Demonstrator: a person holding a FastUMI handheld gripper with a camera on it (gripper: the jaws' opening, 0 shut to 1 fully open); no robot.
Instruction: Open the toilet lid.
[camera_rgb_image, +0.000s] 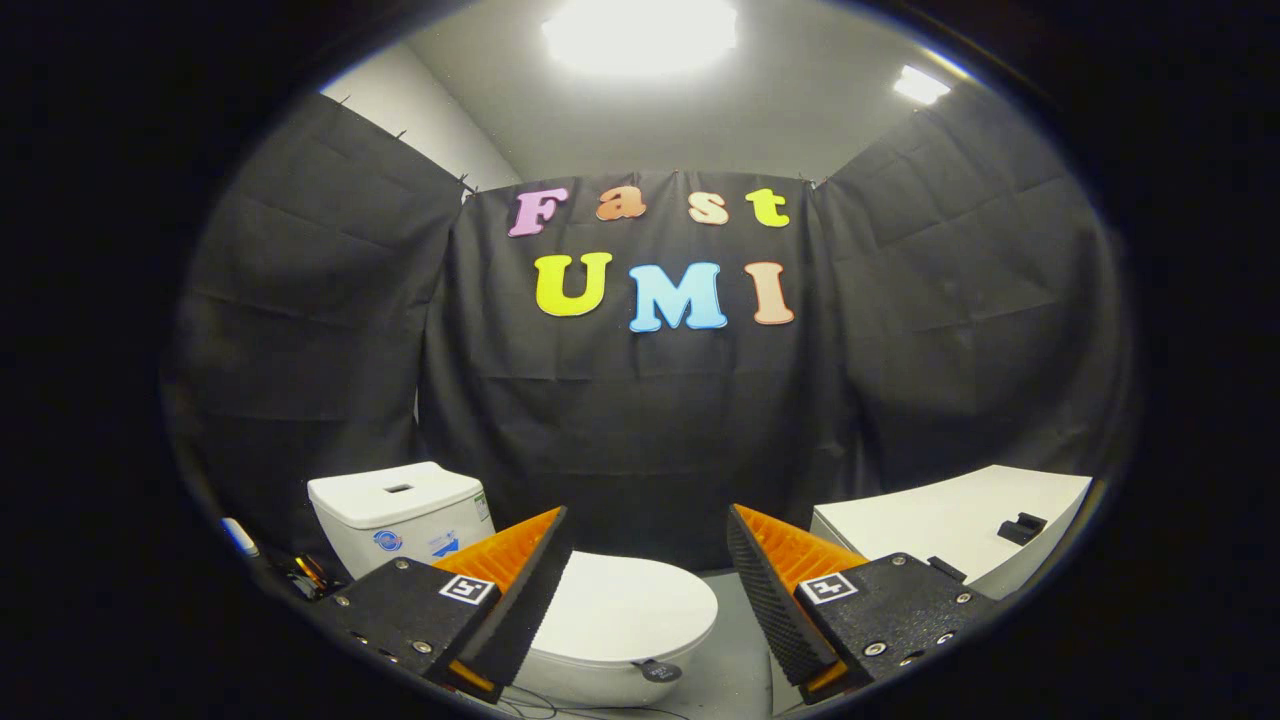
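Two fingers of the gripper (648, 590) stand wide apart, holding nothing. Ahead of them and below, a white toilet sits on the grey floor (735, 660) with its lid (620, 610) shut flat; the lid lies mostly in the gap between the fingers, nearer the left one, not touched. Behind the lid rises the tank (395, 505). Beyond the right finger stands a white cabinet (940, 525).

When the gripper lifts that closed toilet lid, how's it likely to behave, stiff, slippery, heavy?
The toilet lid looks like smooth, glossy moulded plastic, so probably stiff yet slippery. It lies flat against the cistern end, so it likely swings up there. The dark tab at its front edge may give better grip. The gripper is open above it.
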